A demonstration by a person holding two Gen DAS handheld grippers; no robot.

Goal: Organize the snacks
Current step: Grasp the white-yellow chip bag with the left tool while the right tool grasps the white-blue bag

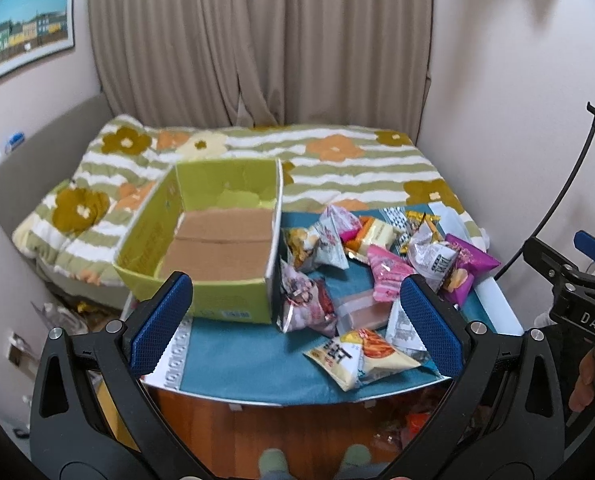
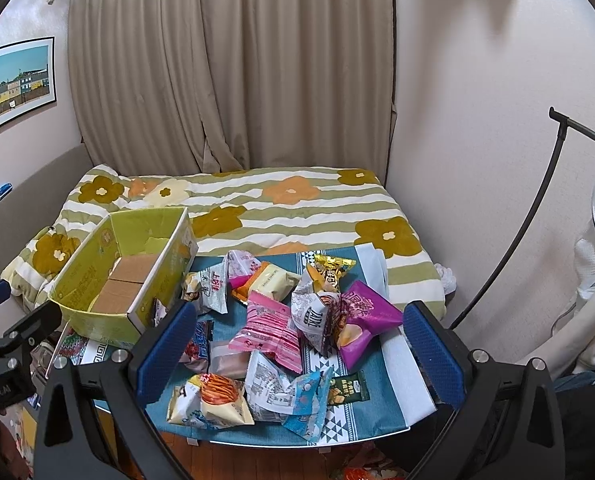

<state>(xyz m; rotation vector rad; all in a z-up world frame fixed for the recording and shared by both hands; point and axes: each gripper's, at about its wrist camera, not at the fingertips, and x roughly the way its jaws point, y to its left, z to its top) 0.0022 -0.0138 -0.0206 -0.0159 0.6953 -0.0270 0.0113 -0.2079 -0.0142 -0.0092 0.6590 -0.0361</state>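
Observation:
A pile of snack packets lies on a blue-clothed table (image 1: pixel 237 360) (image 2: pixel 377 412): a pink packet (image 1: pixel 385 276) (image 2: pixel 271 330), a purple packet (image 1: pixel 467 266) (image 2: pixel 367 314), a yellow-orange packet (image 1: pixel 361 356) (image 2: pixel 211 402) at the front. An open, empty yellow-green cardboard box (image 1: pixel 213 236) (image 2: pixel 125 276) stands at the table's left. My left gripper (image 1: pixel 297 328) is open and empty, above the table's front edge. My right gripper (image 2: pixel 301 360) is open and empty, above the pile's front.
A bed with a striped flower quilt (image 1: pixel 337 160) (image 2: pixel 297 208) lies behind the table. Beige curtains hang at the back. A black curved stand (image 2: pixel 537 216) is at the right. Some packets (image 1: pixel 413 424) lie on the wooden floor under the table.

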